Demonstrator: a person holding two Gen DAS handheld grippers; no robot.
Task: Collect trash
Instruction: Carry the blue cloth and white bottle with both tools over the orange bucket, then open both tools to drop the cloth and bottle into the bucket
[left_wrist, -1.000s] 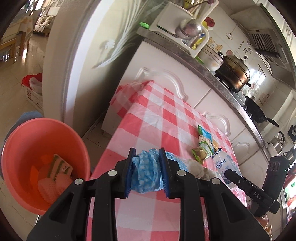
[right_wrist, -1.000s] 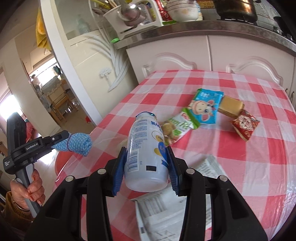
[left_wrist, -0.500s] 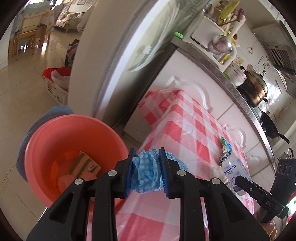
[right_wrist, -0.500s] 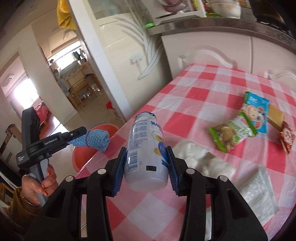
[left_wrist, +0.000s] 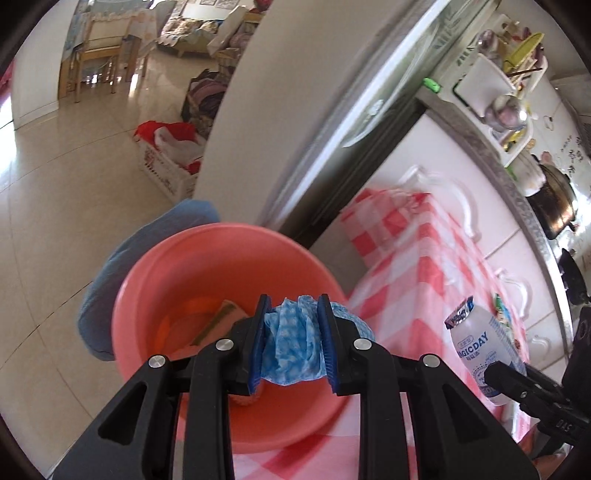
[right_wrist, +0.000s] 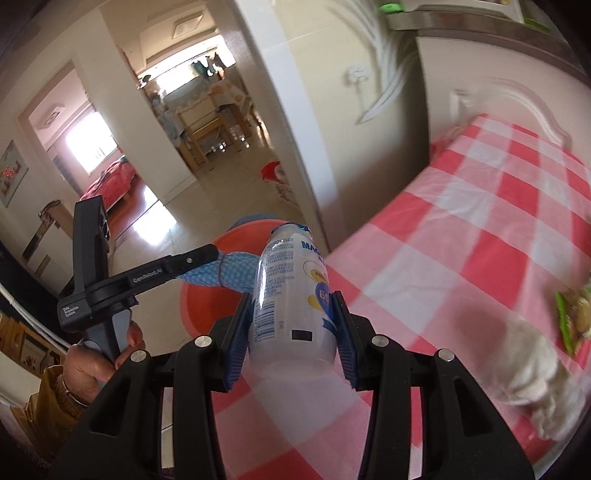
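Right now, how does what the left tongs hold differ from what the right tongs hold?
The left tongs pinch a soft, crumpled blue cloth; the right tongs clamp a rigid white bottle. The cloth is squeezed thin and shapeless, while the bottle keeps its round shape and holds its tongs wider apart. The cloth hangs over the pink bucket; the bottle is over the checked table edge. Both are firmly gripped.

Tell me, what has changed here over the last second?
Both tongs swung away from the table's middle toward the pink bucket on the floor. The left tongs now hold the blue checked cloth over the bucket's mouth; the right tongs carried the white drink bottle to the table's edge near it. Nothing was let go: both grips are unchanged, and the bucket's earlier trash remains.
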